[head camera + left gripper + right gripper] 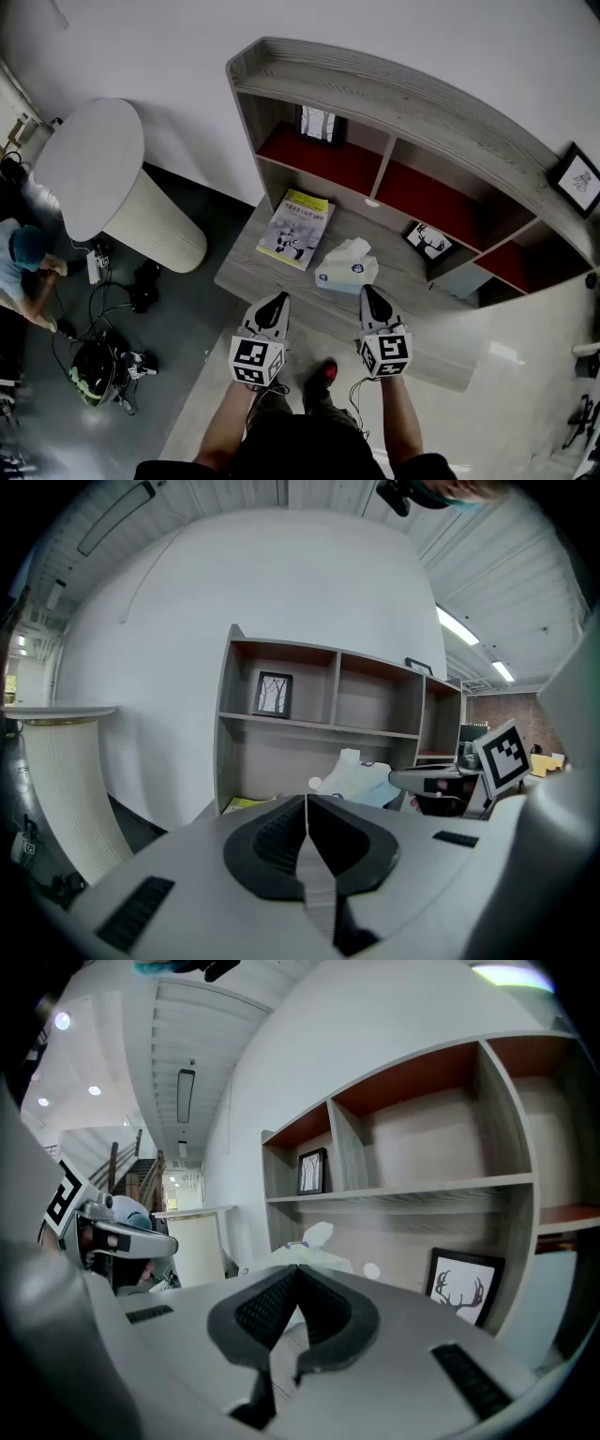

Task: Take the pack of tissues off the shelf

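The pack of tissues [347, 265] is a pale soft pack with a white tissue sticking out of its top; it lies on the wide bottom board of the wooden shelf [281, 274]. My left gripper [278, 298] hovers just short of the board's front edge, to the pack's near left, jaws shut and empty. My right gripper [367, 291] is close in front of the pack's right end, also shut with nothing held. In the left gripper view the pack [361, 780] shows beyond the closed left gripper [307, 799]. In the right gripper view the pack [309, 1244] peeks over the right gripper [298, 1269].
A yellow-and-white booklet [296, 228] lies left of the pack. A deer picture [429, 241] leans at the back right, and a framed print [319, 124] stands in the upper left compartment. A white round pedestal table [103, 178] and a crouching person [23, 267] with cables are at left.
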`<state>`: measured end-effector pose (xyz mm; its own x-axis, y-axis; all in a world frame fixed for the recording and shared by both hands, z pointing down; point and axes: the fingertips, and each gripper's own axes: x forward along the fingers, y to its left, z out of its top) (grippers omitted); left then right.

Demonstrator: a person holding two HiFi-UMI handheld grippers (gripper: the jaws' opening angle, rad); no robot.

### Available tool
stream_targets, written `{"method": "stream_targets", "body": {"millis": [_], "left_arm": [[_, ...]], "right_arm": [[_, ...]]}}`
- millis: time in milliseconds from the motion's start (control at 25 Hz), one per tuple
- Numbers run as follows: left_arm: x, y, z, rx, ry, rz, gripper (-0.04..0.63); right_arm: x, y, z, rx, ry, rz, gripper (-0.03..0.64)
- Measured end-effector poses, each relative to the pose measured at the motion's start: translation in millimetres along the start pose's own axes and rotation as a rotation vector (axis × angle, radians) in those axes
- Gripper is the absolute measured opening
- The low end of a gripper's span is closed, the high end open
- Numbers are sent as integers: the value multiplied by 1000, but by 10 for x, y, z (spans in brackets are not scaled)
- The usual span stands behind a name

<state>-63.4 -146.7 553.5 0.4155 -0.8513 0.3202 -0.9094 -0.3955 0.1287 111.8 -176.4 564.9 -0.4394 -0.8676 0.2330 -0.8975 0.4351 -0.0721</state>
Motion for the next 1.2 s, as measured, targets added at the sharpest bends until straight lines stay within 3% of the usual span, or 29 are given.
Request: {"method": "stream_targets", "body": {"millis": [680, 1200], "left_arm": [[-56, 50, -641, -23, 121, -11, 14], [-120, 150, -1006, -42, 182, 2, 14]], "right_arm": [[140, -43, -1003, 61, 143, -44, 29], [225, -21, -1538, 93, 213, -62, 29]]}}
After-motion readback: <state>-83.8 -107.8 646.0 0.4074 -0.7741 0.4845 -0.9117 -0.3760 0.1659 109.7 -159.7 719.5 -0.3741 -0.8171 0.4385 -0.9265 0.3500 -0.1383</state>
